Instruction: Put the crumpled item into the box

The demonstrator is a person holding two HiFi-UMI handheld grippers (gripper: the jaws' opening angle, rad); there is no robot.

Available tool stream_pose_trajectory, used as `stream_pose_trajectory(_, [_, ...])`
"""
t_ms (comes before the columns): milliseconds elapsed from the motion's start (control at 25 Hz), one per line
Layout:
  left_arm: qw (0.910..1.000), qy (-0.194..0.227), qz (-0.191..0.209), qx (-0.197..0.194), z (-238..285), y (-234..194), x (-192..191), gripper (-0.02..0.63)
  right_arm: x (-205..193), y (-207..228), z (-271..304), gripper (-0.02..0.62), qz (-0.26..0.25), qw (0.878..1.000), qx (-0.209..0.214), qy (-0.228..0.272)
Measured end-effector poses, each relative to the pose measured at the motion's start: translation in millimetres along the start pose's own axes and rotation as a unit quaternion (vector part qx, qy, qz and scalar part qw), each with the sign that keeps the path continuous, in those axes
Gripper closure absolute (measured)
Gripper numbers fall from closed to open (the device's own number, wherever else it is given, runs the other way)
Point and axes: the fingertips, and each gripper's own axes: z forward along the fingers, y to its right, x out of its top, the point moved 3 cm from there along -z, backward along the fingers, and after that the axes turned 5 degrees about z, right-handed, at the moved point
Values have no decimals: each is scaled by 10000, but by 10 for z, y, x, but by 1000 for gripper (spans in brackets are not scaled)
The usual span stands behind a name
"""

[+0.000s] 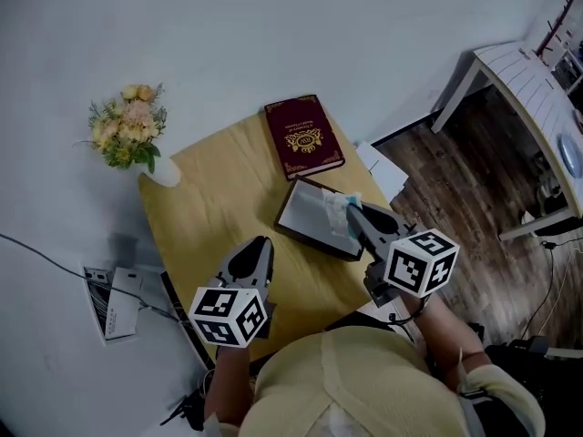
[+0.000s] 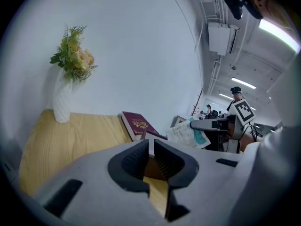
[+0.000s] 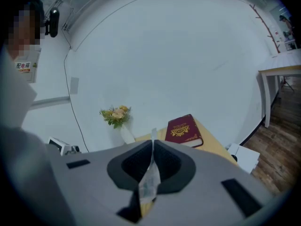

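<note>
The crumpled item (image 1: pixel 339 209), a thin white and teal wrapper, hangs pinched in my right gripper (image 1: pixel 352 212), which is shut on it above the right end of the box (image 1: pixel 303 215). The box is a shallow dark tray with a grey inside, lying on the wooden table (image 1: pixel 219 198). In the right gripper view the wrapper (image 3: pixel 150 180) runs down between the closed jaws of my right gripper (image 3: pixel 152 147). The left gripper view shows the wrapper (image 2: pixel 190 134) held over the box edge (image 2: pixel 157 136). My left gripper (image 1: pixel 259 246) hovers shut and empty over the table's front, left of the box.
A dark red book (image 1: pixel 303 137) lies at the table's far edge behind the box. A white vase of flowers (image 1: pixel 137 135) stands on the far left corner. On the floor are a white device (image 1: pixel 114 303) with cables at left and a white desk (image 1: pixel 519 80) at right.
</note>
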Motion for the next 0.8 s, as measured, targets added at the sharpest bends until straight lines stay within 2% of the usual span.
stream_pose_trajectory(800, [9984,-178,-264,466,201,-133,-28,555,-248,133,640,561,-38,9933,526,-1029])
